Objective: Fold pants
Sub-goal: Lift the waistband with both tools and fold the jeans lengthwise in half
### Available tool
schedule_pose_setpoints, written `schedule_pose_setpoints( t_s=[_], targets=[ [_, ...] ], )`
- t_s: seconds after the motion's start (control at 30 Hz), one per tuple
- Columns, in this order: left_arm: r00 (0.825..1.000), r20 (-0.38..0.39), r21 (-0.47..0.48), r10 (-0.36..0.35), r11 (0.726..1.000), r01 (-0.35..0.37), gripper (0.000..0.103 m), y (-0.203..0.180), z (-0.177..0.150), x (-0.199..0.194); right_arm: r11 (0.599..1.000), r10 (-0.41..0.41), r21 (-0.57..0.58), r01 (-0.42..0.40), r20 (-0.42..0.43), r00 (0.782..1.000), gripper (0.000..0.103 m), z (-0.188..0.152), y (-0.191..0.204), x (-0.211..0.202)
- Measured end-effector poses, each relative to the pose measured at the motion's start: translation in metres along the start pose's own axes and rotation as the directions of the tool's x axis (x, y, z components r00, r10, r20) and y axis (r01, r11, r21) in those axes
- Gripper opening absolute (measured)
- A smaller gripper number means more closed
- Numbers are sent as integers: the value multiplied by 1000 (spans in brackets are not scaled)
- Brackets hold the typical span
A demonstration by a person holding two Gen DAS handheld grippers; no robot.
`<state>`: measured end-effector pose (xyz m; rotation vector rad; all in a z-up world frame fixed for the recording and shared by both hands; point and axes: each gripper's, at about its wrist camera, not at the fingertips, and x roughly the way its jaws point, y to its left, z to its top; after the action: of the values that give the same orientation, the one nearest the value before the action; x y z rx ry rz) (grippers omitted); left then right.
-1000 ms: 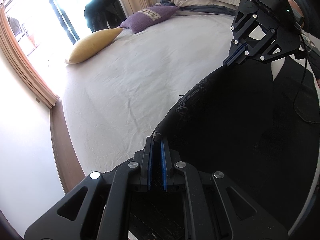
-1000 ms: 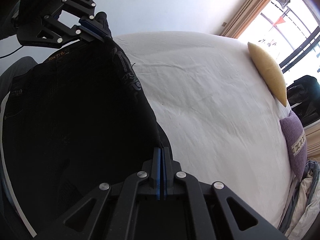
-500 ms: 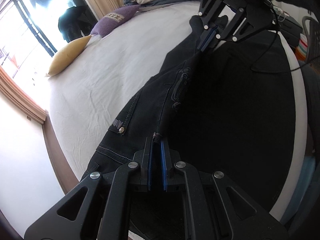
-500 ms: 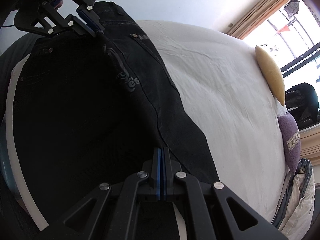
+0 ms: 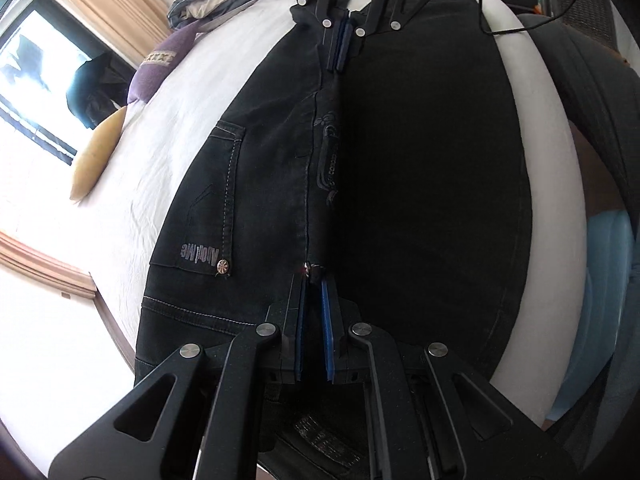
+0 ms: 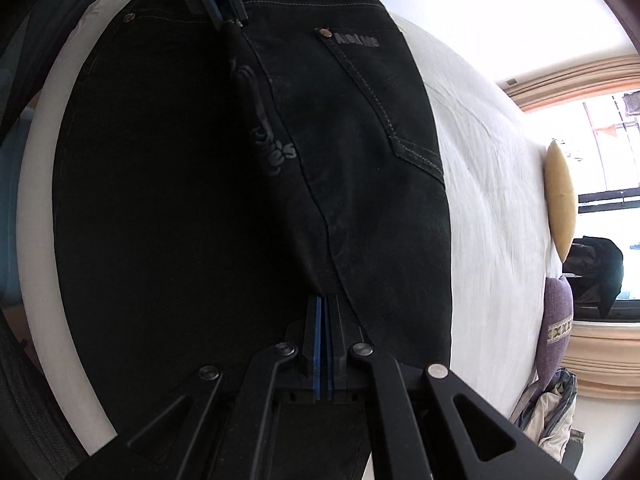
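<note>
Lying across the white bed (image 5: 168,128), the black pants (image 5: 420,184) are stretched between two grippers: the left gripper (image 5: 312,280) pinches a fold of cloth near the waistband, and the right gripper (image 6: 325,300) clamps the same fold further along, pads pressed together on it.

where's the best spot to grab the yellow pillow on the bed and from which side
Take the yellow pillow at one of its tapered ends, coming in from above. It lies on the white bed sheet beside the purple pillow, well clear of the black pants. The middle bulges, probably too thick for narrow jaws, while the ends thin out to a pinchable edge.
</note>
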<state>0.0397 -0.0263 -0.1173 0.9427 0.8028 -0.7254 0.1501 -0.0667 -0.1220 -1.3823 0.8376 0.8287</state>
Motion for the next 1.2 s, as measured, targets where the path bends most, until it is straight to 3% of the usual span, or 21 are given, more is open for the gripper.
schedule_pose_setpoints(
  t_s=[0.13,0.27,0.5,0.6,0.9,0.93,1.0,1.07,1.1,1.2],
  targets=[
    [1000,-15,37,-13,999,13,2,-6,-6,2,998,-45,-42,44,-1,999,1,-1,8,-4],
    [1000,-30,11,8,1000,-7,0,0,-11,7,999,-49,-21,50,15,999,1,3,8,-6],
    [992,52,-172,117,979,-106,1,18,-10,1,997,-9,72,5,55,998,2,11,5,-7],
    [987,30,-233,159,961,-148,2,17,-12,11,998,6,68,-11,68,998,2,15,12,-10],
    [973,-54,-163,223,960,-229,6,3,-27,41,997,41,65,-49,108,993,2,27,22,-19],
    [971,-58,-155,233,959,-239,9,3,-33,42,996,46,66,-53,106,993,2,28,24,-18],
    [962,-62,-117,267,955,-273,25,3,-39,45,995,50,76,-58,104,993,2,27,26,-18],
    [947,-41,-73,320,944,-322,97,0,-44,44,992,57,105,-69,113,992,2,26,23,-20],
    [938,-5,-53,347,936,-347,103,-2,-45,41,989,62,125,-77,120,991,2,26,20,-22],
    [926,17,0,377,926,-377,103,-7,-41,42,981,66,171,-89,140,988,2,25,11,-26]
  ],
)
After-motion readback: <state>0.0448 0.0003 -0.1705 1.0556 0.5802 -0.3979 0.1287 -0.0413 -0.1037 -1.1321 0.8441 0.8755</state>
